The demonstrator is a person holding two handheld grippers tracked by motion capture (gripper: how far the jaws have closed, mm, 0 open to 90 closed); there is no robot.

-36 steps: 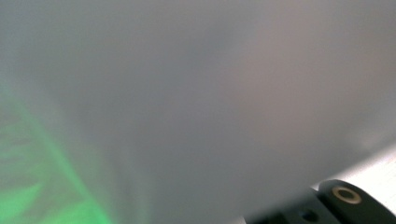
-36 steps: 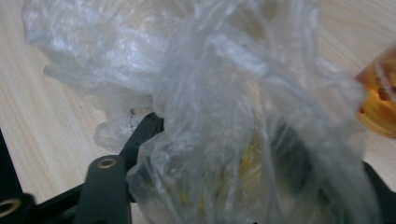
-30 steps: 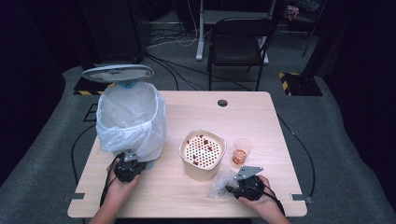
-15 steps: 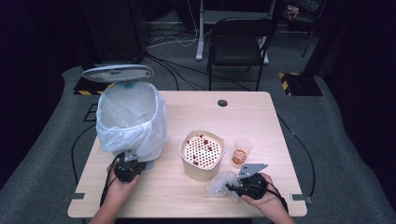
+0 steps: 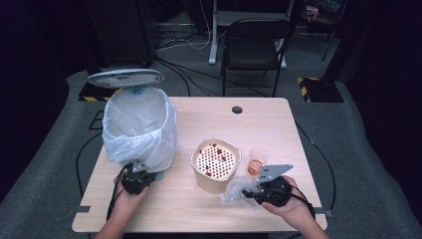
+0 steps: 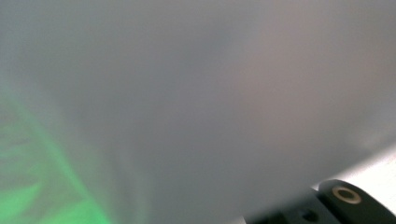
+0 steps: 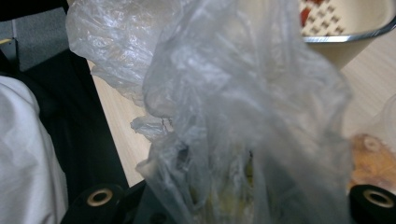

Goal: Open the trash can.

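Our right hand-held gripper (image 5: 254,191) grasps a crumpled clear plastic bag (image 5: 238,190) at the near edge of the bench (image 5: 278,124), just beside the cream strainer bowl (image 5: 216,160); its jaws have just been closing on it. Our left hand-held gripper (image 5: 137,175) is clenched at the bin liner (image 5: 142,127).
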